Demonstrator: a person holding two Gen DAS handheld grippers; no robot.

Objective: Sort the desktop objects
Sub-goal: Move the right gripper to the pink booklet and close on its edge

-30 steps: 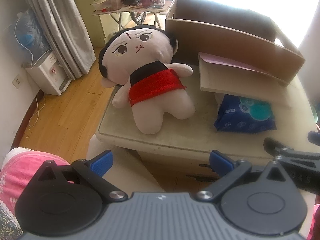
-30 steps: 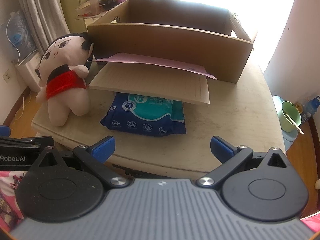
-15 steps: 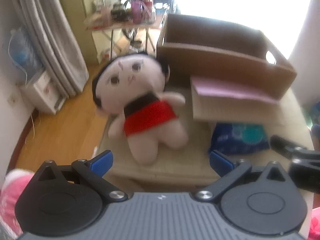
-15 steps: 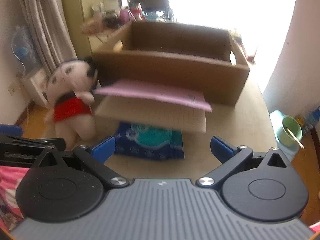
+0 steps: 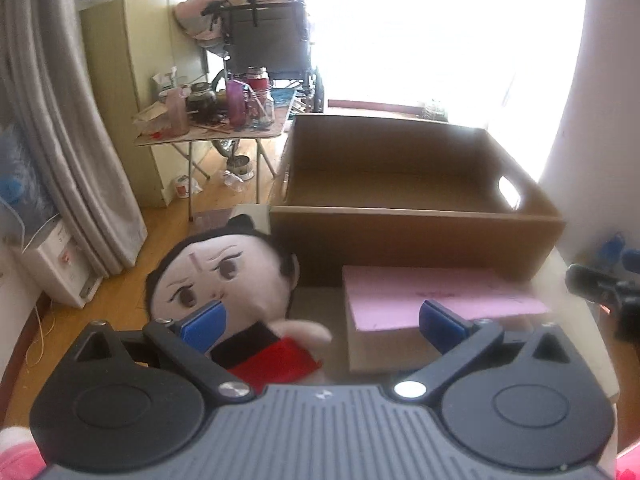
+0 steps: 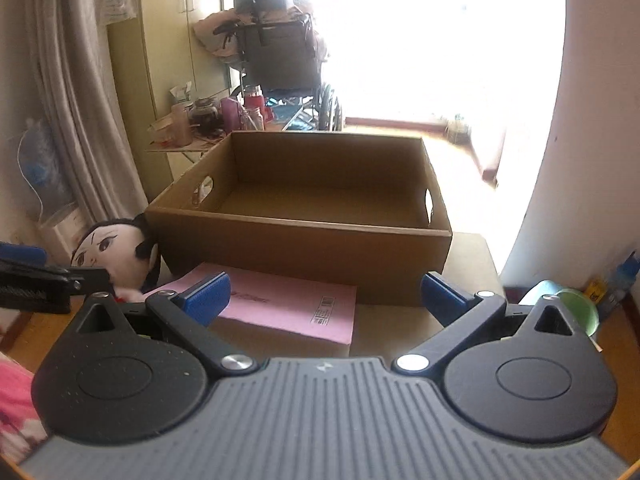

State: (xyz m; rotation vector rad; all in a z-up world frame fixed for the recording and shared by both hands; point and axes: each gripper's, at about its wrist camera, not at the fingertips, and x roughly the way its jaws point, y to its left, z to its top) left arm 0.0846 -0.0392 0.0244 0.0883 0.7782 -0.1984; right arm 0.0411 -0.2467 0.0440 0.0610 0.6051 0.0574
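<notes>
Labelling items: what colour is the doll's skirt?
Red skirt, below a black top; clearest in the left wrist view.

Table point(image 6: 466, 250): beige top, bare strip visible at right of box. On it: open cardboard box point(image 6: 304, 240) at the far side, interior visible with cut-out handles; plush doll point(image 6: 114, 250) at the left edge, head touching the box's left corner; pink folder point(image 6: 292, 304) atop a brown cardboard sheet point(image 6: 280, 340), in front of the box.

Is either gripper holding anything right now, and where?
Nothing is held. The left gripper and right gripper are both open, with no object between the fingers.
</notes>
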